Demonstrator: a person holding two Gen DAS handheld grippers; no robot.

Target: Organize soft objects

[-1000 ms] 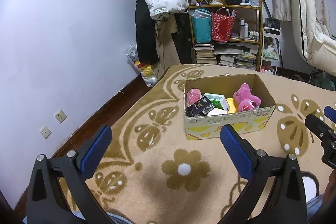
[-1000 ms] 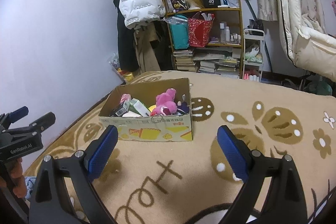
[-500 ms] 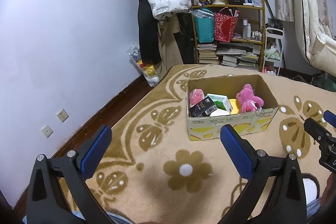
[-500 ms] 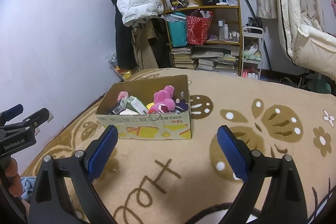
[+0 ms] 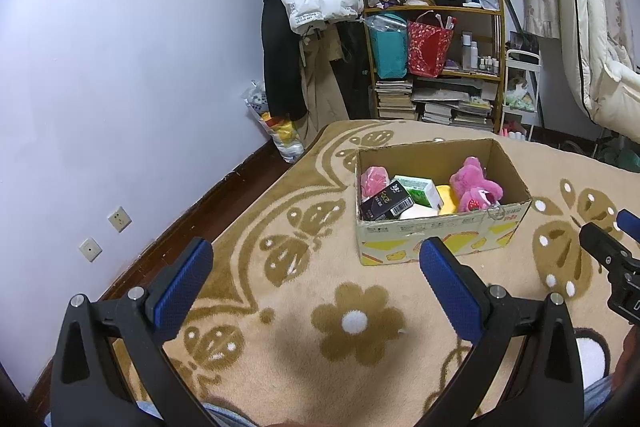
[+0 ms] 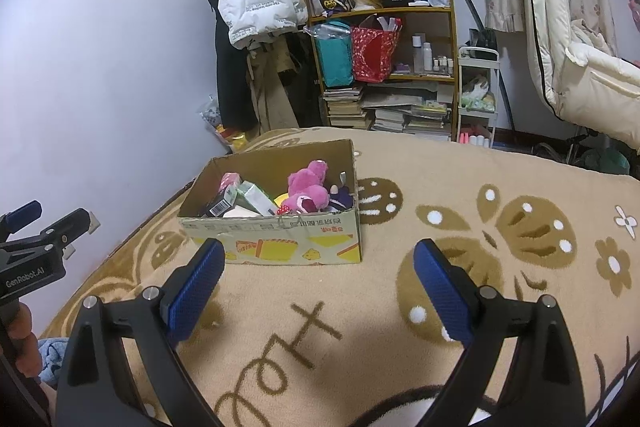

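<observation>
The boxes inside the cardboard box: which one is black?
The black carton with the barcode label, lying at the left front of the cardboard box. The carton beside it is green and white, so colour sets it apart.

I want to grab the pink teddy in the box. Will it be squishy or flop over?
The pink plush toy looks fuzzy and stuffed, so it probably squashes between the tongs. Its limbs likely dangle. It seems light, though neighbours in the cardboard box might shift.

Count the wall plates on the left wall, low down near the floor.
2. One wall plate sits higher and nearer the far corner; the other wall plate sits lower, closer to the camera. Both are above the dark baseboard. More may lie outside the view.
</observation>
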